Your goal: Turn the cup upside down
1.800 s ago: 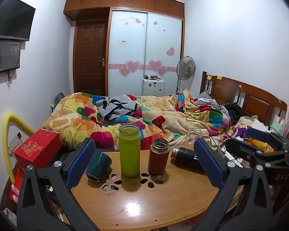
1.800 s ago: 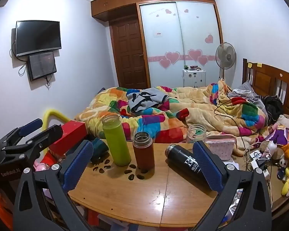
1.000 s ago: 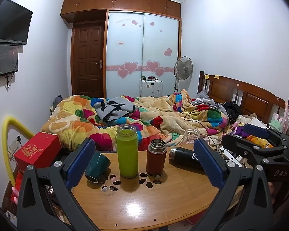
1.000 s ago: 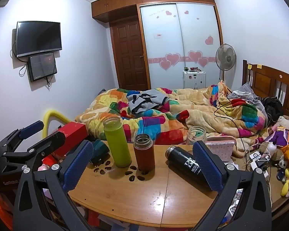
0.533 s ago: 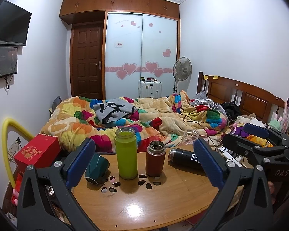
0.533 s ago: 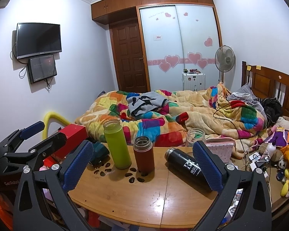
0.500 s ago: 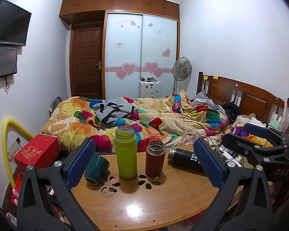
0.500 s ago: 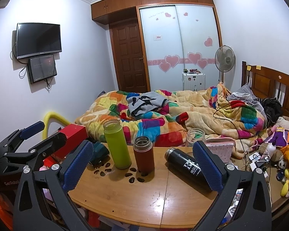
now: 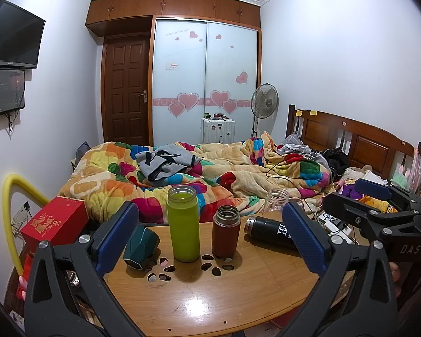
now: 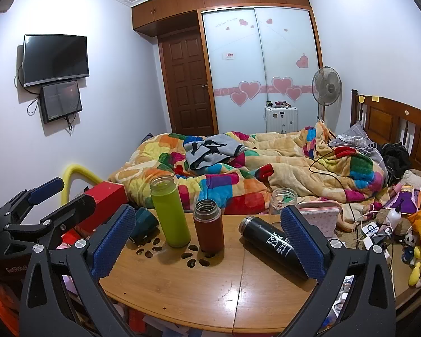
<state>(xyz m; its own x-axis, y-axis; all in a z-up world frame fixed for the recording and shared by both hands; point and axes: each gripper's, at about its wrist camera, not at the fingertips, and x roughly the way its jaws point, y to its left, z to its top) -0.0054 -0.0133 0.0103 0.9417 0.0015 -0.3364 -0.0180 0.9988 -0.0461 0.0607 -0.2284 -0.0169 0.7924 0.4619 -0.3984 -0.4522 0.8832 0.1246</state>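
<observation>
Lying on its side near the table's [image 9: 199,306] left edge, the dark green cup [image 9: 141,243] points its mouth toward the camera, both the left gripper [image 9: 210,237] and the right gripper [image 10: 207,238] spread wide, gripping nothing.

You face a bedroom with pale walls: a bed [image 9: 210,174] under a patchwork quilt, a dark wooden door [image 9: 126,92] far left, a heart-decorated sliding wardrobe [image 9: 205,84] beside it, a standing fan [image 9: 264,102] to the right.

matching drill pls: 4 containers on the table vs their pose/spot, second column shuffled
Things:
1. green bottle
2. brown-red flask
3. black flask
4. dark teal cup

States:
A. lying on its side, right part of the table
B. tipped over at the left edge
C. upright, tallest
D. upright, short, between two others

Pairs: 1-C, 2-D, 3-A, 4-B
</observation>
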